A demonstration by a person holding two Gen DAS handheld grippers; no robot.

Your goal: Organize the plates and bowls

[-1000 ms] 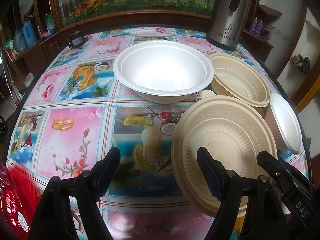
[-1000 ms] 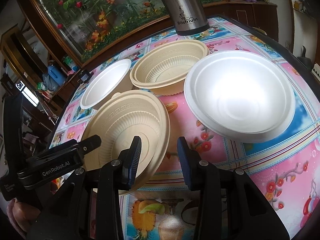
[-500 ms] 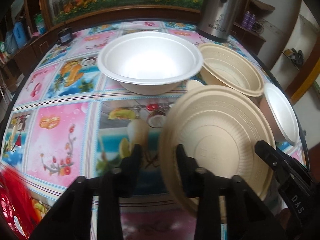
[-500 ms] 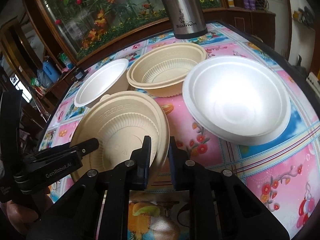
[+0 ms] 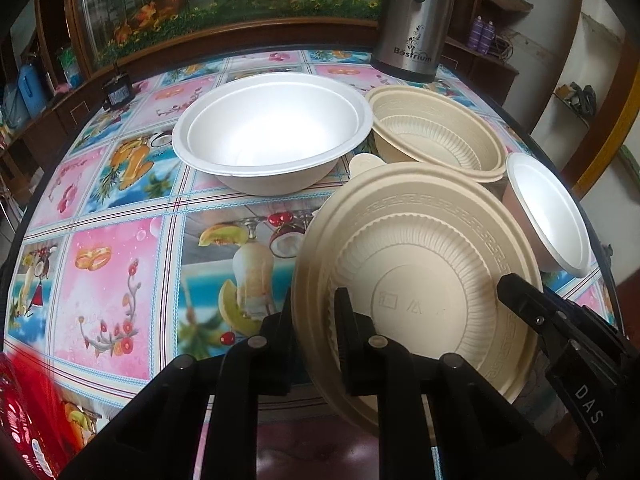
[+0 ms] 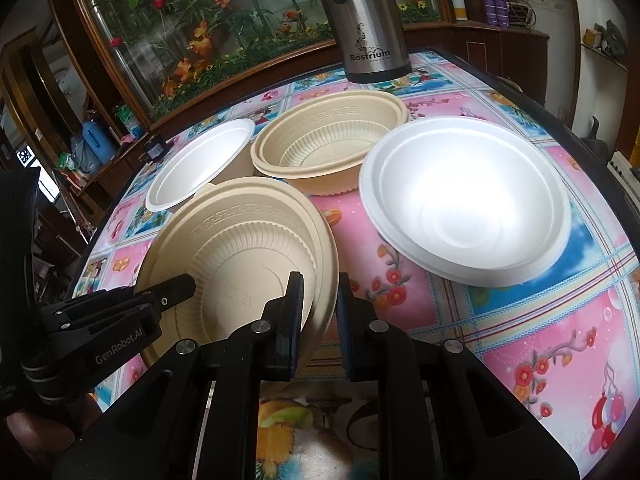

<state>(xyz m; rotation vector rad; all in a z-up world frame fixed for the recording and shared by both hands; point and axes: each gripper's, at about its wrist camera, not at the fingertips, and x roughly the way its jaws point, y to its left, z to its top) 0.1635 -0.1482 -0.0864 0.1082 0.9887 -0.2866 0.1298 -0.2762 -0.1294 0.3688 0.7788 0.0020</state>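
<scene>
Left wrist view: beige plate [image 5: 420, 280] right up front at the near side of the table [image 5: 120, 264]. Left gripper [image 5: 314, 320] closing on its left rim, rim between the jaws, pads looking pressed against it. Over on the right wrist view, right gripper [image 6: 318, 304] narrowed to a slit and pinched on the opposite rim. One plate, gripped from both sides!

Early days, by the look of it: large white bowl [image 5: 272, 136], beige bowl [image 5: 436, 136] and small white bowl [image 5: 548, 216] all sitting separately just beyond, nothing nested or stacked yet, though possibly two layers at the beige plate's rim. Probably every stacking move left to do.

Round, so no long axis to speak of. Hollow face up and tipped toward the cameras, near rim raised. Far rim on or off the cloth: impossible to tell.
</scene>
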